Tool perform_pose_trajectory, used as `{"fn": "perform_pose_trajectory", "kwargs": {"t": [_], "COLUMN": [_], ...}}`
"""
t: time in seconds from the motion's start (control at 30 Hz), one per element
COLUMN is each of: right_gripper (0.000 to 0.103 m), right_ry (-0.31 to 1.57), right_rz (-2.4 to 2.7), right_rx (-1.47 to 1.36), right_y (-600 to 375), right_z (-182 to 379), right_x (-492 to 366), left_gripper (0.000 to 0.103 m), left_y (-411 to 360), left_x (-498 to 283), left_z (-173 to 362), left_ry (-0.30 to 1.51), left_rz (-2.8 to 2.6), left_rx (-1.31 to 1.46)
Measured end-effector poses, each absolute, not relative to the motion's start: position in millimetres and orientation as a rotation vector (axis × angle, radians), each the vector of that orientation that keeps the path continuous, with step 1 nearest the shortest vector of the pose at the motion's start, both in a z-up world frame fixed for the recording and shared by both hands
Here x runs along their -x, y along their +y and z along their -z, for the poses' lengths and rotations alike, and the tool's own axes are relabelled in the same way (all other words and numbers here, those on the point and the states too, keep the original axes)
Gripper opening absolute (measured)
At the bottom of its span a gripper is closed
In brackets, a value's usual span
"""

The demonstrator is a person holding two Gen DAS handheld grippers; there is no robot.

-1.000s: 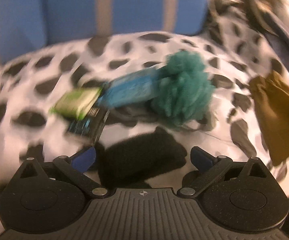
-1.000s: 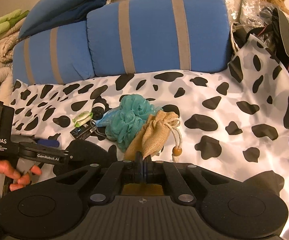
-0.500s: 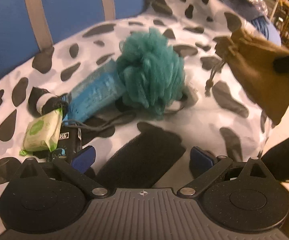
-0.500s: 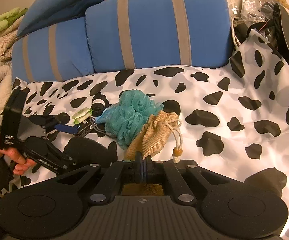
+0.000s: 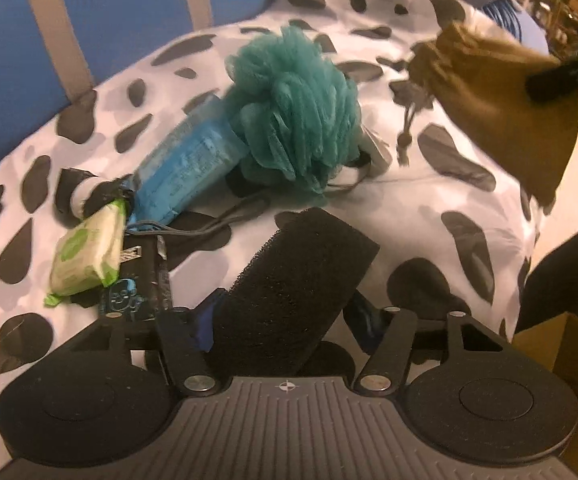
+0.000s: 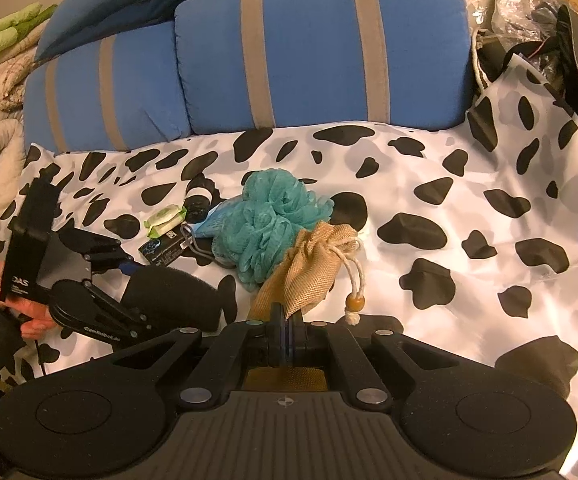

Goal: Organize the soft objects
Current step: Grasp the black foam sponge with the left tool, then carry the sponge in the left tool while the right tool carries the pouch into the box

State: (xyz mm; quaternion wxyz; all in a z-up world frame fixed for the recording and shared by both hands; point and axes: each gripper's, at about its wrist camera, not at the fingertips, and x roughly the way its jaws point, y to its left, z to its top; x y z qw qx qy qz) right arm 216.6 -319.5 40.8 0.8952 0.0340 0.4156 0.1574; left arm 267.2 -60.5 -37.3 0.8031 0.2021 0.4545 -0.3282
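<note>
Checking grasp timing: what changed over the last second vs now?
The left gripper tipped down over the black foam sponge, and its jaws have just been closing, with the sponge between them; the left pad touches it, a full grip isn't clear. Unchanged: the right gripper stays shut on the burlap drawstring pouch; the teal bath pouf, wipes pack and blue packet lie as before on the cow-print sheet.
</note>
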Motion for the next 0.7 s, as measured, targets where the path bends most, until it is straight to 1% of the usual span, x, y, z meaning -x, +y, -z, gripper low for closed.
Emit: {"fn": "perform_pose_trajectory", "kwargs": {"t": [0.4,0.7], "right_gripper": [0.004,0.004], "right_ry": [0.853,0.863], "right_rz": [-0.370,-0.438], "right_rx": [-0.045,-0.057], "right_y": [-304.9,-292.8], "right_z": [-39.6,-40.2], "right_x": [-211.3,-198.2], "left_gripper": [0.059,0.059], "left_y": [-46.6,-33.8], "left_x": [-238.5,-204.3], "left_z": [-4.9,-19.5], "left_ry": [0.850,0.845], "left_rz": [0.463,0.370], "left_rx": [-0.323,-0.193]}}
